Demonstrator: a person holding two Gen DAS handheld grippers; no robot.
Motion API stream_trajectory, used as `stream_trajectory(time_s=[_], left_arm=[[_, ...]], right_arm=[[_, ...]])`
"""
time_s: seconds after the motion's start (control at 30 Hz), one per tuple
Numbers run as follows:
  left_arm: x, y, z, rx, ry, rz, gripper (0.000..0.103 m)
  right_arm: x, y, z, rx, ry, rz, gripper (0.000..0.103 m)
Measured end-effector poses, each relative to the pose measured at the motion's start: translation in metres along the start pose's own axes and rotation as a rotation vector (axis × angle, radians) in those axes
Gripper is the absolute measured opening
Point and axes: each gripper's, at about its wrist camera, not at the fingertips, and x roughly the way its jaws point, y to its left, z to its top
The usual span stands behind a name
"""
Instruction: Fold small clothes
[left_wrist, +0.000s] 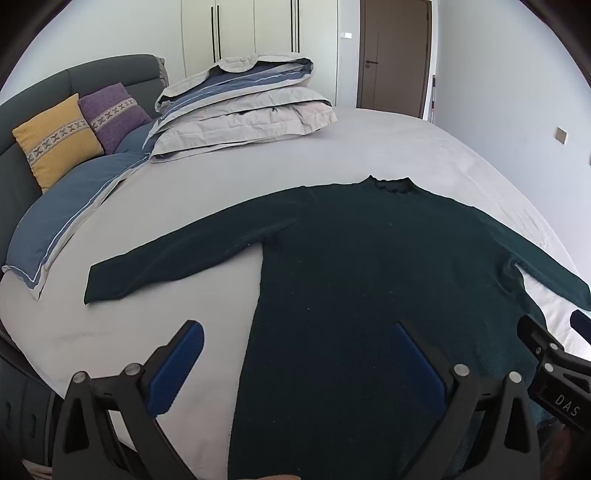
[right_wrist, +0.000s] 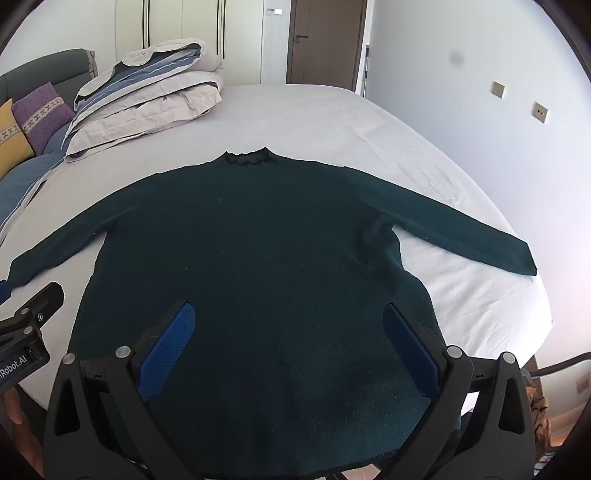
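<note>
A dark green long-sleeved sweater (left_wrist: 369, 266) lies flat on the white bed sheet (left_wrist: 332, 147), neck away from me, both sleeves spread out to the sides. It also shows in the right wrist view (right_wrist: 258, 240). My left gripper (left_wrist: 299, 332) is open and empty, hovering over the sweater's lower left edge. My right gripper (right_wrist: 288, 314) is open and empty, above the sweater's lower body near the hem. The right gripper shows at the right edge of the left wrist view (left_wrist: 554, 354). The left gripper shows at the left edge of the right wrist view (right_wrist: 29, 325).
A folded duvet (left_wrist: 240, 107) is piled at the far left of the bed. A yellow cushion (left_wrist: 55, 140) and a purple cushion (left_wrist: 110, 114) lean on the grey headboard. A blue pillow (left_wrist: 66, 221) lies to the left. A wall (right_wrist: 480, 110) borders the bed's right side.
</note>
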Motion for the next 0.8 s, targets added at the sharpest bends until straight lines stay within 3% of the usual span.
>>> stream_trajectory(time_s=[0.8], left_arm=[[0.0012, -0.0027, -0.0018, 0.013, -0.001, 0.011, 0.103]], right_arm=[[0.0008, 0.0013, -0.0025, -0.006, 0.005, -0.007, 0.103]])
